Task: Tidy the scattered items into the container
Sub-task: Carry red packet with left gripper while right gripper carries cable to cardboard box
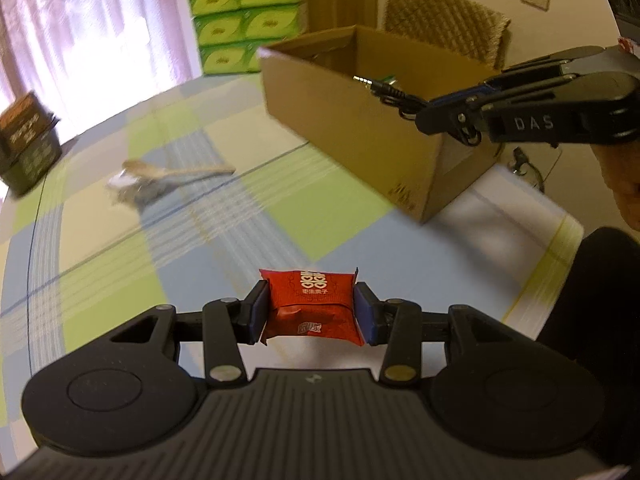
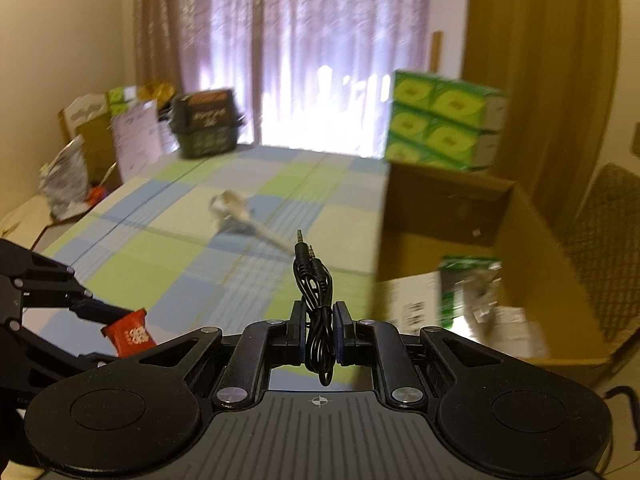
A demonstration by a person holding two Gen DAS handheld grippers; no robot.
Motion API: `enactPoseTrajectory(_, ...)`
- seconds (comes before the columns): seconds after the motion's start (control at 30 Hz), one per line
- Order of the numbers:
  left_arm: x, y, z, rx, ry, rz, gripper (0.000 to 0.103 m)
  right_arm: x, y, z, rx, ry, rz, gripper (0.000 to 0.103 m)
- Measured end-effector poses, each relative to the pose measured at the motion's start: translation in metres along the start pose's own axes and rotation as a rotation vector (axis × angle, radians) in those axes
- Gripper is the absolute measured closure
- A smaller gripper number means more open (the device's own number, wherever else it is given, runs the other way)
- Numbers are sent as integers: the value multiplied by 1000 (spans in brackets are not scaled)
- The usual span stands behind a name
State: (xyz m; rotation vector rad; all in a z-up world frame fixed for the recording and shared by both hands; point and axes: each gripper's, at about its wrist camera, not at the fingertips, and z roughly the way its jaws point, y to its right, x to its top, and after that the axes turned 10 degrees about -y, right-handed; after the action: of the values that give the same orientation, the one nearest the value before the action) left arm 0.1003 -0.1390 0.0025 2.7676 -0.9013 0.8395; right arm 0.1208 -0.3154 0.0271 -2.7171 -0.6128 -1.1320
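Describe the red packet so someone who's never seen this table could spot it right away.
Start at the open cardboard box on the checked tablecloth, then look to the near side of the table. The red packet is clamped in the left gripper. It is the only red thing there, with white characters, unlike the black audio cable in the right gripper.

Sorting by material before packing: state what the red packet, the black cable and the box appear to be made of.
Red packet, held in the left gripper: probably glossy plastic or foil film, judging by its crinkles and crimped ends.
Black cable, held in the right gripper: looks like a smooth rubbery jacket with shiny metal plugs.
Box: matte brown corrugated cardboard, going by its thick raw rim.
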Motion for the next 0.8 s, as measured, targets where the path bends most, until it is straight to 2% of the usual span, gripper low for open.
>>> enactPoseTrajectory(0.4,92,44,4,-77,90,40,64,13,80,-29,-101,79,108,88)
enactPoseTrajectory(0.6,142,61,11,-111,133,51,64,17,114,-28,-118,81,149,88)
enactPoseTrajectory(0.8,172,72,26,-129,143,66,64,17,135,-23,-116,80,185,88)
